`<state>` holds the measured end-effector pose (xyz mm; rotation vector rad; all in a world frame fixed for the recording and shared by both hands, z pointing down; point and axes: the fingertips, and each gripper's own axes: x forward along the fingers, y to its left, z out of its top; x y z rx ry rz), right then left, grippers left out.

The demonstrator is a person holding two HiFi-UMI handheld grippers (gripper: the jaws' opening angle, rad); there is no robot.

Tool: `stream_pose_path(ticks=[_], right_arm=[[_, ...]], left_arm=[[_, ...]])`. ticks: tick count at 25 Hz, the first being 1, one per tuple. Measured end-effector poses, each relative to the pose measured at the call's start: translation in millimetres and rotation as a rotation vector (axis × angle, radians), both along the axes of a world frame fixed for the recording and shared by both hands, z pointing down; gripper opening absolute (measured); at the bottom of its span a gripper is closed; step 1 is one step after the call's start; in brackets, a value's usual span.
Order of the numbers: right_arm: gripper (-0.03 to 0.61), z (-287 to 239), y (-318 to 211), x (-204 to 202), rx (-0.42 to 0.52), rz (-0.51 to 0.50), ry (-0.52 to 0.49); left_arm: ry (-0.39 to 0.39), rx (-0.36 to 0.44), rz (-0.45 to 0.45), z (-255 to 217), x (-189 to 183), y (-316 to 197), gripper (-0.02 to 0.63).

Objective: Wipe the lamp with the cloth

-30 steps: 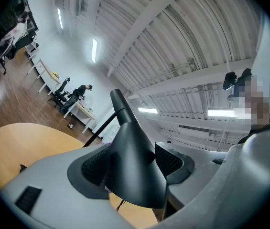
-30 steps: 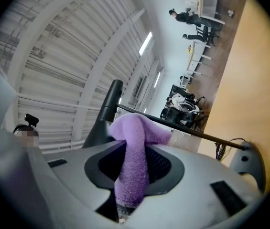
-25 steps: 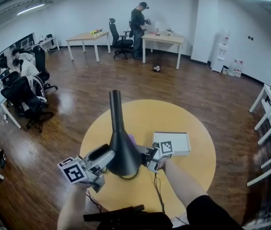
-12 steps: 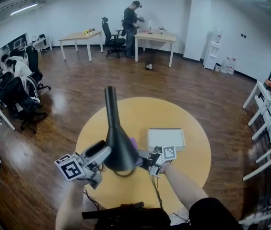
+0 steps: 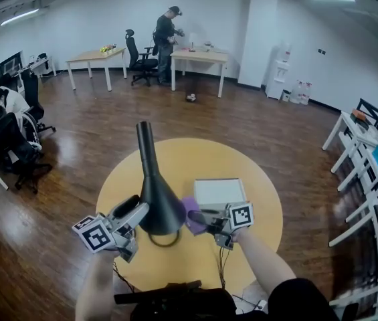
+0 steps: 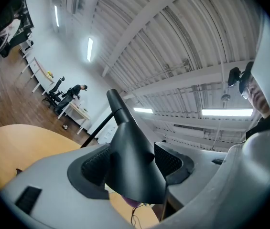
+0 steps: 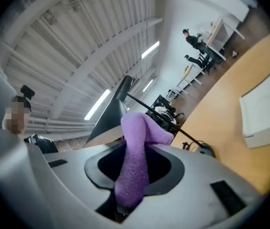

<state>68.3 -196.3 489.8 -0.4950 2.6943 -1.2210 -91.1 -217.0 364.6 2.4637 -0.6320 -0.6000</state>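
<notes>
The black lamp (image 5: 154,202), a cone shade with a long neck, is held tilted above the round yellow table (image 5: 175,159). My left gripper (image 5: 133,213) is shut on the shade's lower left edge. In the left gripper view the shade (image 6: 132,161) fills the gap between the pads. My right gripper (image 5: 207,220) is shut on a purple cloth (image 5: 192,214), which lies against the shade's right side. In the right gripper view the cloth (image 7: 135,161) sticks up from the jaws, with the lamp (image 7: 107,117) just behind it.
A white flat box (image 5: 219,192) lies on the table behind my right gripper. A black cable (image 5: 221,266) runs off the table's near edge. Desks, office chairs and people stand at the far wall and on the left. White chairs (image 5: 369,152) line the right side.
My right gripper has slid to the right along the shade and rolled, so more of the purple cloth shows beside the lamp. The left gripper and the lamp have kept still.
</notes>
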Motion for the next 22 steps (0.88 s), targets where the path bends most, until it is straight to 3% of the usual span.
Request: stream_pose_path(ticks=[5, 10, 13, 16, 18, 22], right_arm=[[0.101, -37, 6, 16, 0.161, 0.05, 0.159], [0.101, -64, -7, 22, 0.234, 0.15, 0.215], [0.101, -55, -20, 22, 0.172, 0.204, 0.156], [0.101, -24, -26, 24, -0.025, 0.289, 0.03], [0.101, -3, -11, 14, -0.105, 0.266, -0.003], [0.101, 6, 43, -22, 0.04, 0.092, 0.1]], left_arm=[[-0.01, 0.016, 0.02, 2, 8, 3, 0.276], [-0.007, 0.025, 0.017, 1, -4, -1, 0.276], [0.013, 0.023, 0.008, -2, -11, -2, 0.276], [0.026, 0.023, -0.002, 0, -10, 2, 0.276], [0.025, 0.025, -0.008, 1, -9, 4, 0.276], [0.008, 0.019, -0.023, 6, -4, 7, 0.276]])
